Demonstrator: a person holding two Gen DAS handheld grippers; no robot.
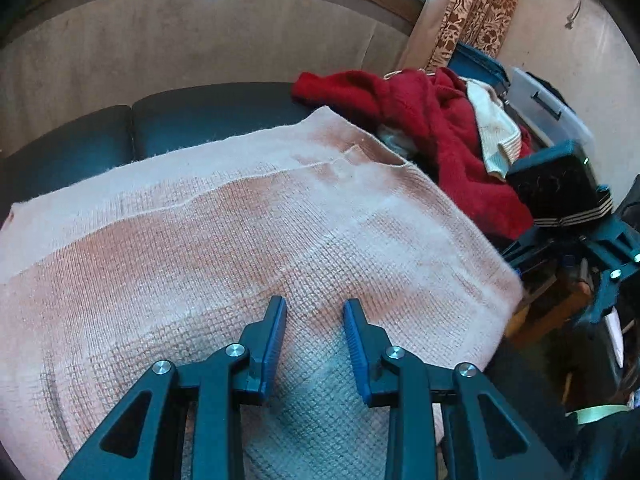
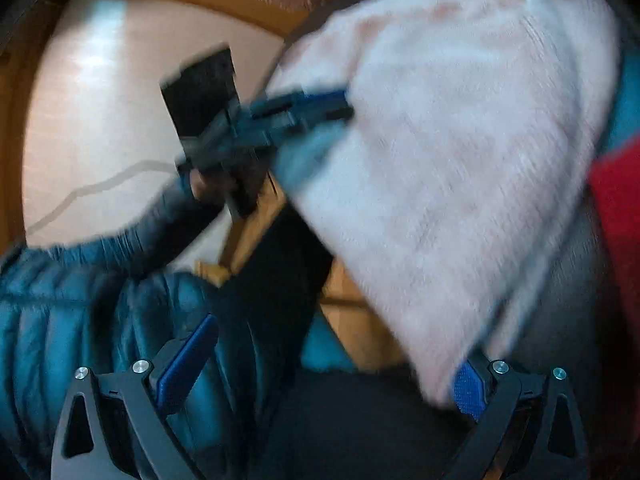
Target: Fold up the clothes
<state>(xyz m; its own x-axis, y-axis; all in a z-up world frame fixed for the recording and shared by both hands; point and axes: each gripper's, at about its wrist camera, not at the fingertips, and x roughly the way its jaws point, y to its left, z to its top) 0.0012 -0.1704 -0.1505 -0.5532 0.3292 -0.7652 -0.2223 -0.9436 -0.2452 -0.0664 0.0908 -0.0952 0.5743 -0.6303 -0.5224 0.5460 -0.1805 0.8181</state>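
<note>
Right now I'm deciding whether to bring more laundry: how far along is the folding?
Early. The pink knit lies spread on the dark sofa with one layer folded over. The left gripper hovers open above it; the right gripper is open too, its view blurred. The red sweater and cream garment remain heaped, unfolded.

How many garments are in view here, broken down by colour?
Pink knit, spread flat: 1
Red knit, crumpled in the pile: 1
Cream knit, on top of the red one: 1
Total: 3. More may be buried in the pile; I cannot tell.
</note>
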